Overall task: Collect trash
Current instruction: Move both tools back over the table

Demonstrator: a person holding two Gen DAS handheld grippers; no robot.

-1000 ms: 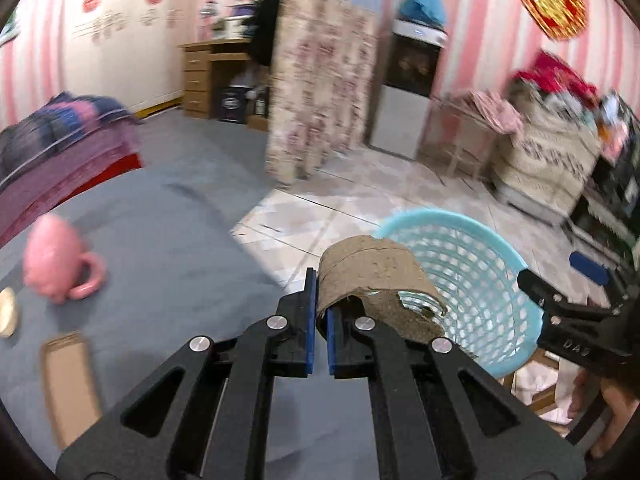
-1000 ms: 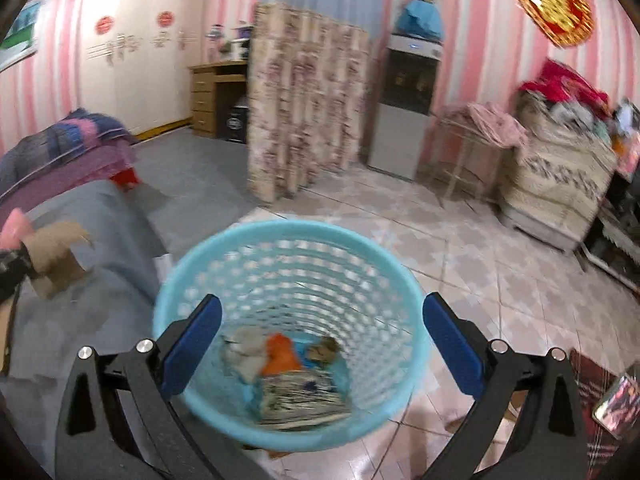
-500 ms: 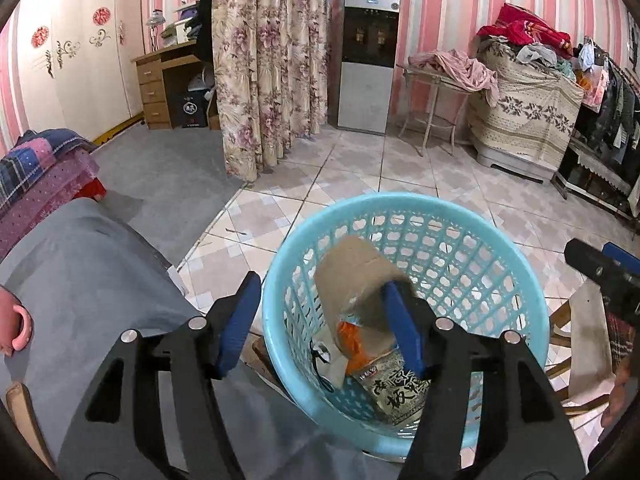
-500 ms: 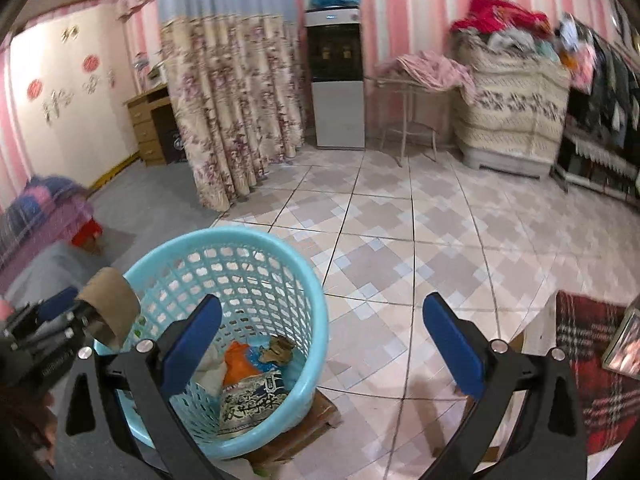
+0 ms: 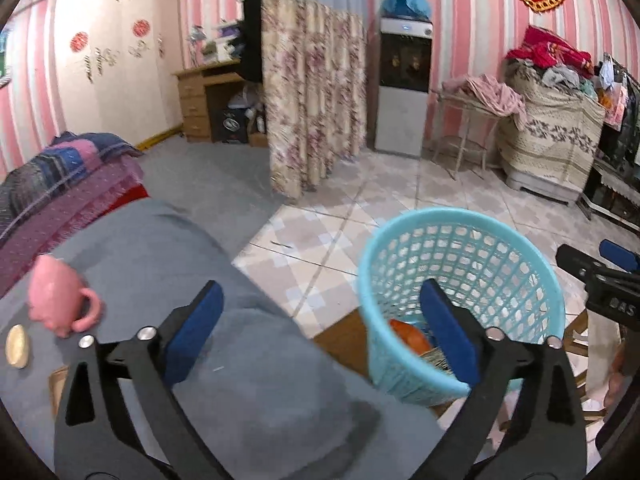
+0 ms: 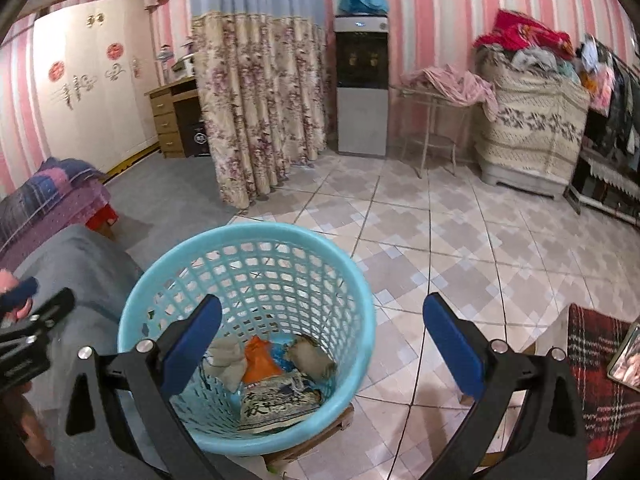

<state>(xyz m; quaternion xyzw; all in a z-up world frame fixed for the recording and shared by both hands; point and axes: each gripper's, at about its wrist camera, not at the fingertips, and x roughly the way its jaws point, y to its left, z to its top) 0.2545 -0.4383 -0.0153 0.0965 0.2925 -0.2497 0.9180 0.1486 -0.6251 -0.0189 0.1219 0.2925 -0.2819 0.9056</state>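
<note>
The light blue trash basket (image 6: 248, 234) stands on a low wooden stool beside the grey-covered surface (image 5: 200, 248). In it lie a brown cardboard roll (image 6: 312, 354), an orange wrapper (image 6: 260, 360), crumpled grey paper (image 6: 226, 360) and a printed packet (image 6: 276, 400). My left gripper (image 5: 320, 308) hangs over the grey surface's edge just left of the basket (image 5: 460, 214); its jaws are opening wide, with nothing between them. My right gripper (image 6: 324, 332) is open and empty above the basket's near right side.
A pink mug (image 5: 60, 300), a gold round lid (image 5: 17, 346) and a flat cardboard piece (image 5: 56, 380) lie on the grey surface at left. Tiled floor (image 6: 440, 240) stretches behind the basket. A floral curtain (image 6: 256, 112), a water dispenser (image 6: 362, 88) and a plaid cloth (image 6: 600, 380) stand around.
My left gripper carried the cardboard roll over the basket, opened and let it drop in, then swung back left over the grey surface. The right gripper's view shifted and stayed open.
</note>
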